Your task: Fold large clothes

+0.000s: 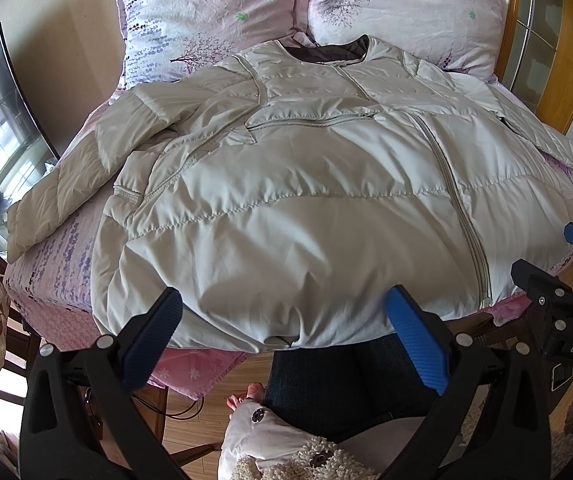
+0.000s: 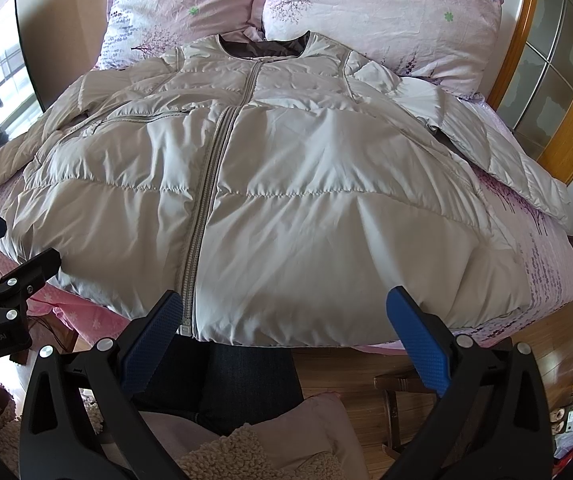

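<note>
A smooth, faintly glossy quilted cloth is shown by the puffer jacket (image 2: 286,184); crinkled matt cotton by the pillows (image 2: 386,16); polished wood by the headboard (image 2: 526,20).

A bed (image 1: 66,276) with pink floral pillows (image 1: 406,4) fills the centre, a wooden headboard (image 2: 566,92) upper right, wood floor (image 2: 366,364) below.
</note>
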The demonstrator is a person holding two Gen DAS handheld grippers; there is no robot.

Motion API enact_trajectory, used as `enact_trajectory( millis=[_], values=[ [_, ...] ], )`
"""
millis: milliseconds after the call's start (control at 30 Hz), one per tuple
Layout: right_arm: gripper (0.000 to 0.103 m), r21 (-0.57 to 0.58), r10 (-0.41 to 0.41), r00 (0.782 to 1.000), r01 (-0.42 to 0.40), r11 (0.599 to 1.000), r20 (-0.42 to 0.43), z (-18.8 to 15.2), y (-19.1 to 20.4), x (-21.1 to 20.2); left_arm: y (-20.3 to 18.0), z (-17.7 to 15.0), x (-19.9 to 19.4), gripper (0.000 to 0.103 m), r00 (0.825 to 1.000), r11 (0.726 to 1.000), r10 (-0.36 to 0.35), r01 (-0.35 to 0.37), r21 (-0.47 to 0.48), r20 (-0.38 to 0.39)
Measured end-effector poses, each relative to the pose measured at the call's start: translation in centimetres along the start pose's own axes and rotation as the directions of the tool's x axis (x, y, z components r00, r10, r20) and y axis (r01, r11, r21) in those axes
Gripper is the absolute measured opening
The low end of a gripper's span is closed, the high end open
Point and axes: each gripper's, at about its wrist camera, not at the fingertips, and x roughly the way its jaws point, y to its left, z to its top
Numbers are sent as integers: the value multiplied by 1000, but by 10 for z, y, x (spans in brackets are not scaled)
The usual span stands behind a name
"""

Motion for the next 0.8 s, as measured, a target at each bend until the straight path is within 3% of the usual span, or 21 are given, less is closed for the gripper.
enact_trajectory(
  millis=[800],
  values=[
    [102,3,2,1000,-2,1000,0,3,1,-2,0,0,0,101,1000,1000,-1,1,-1,-1]
  ],
)
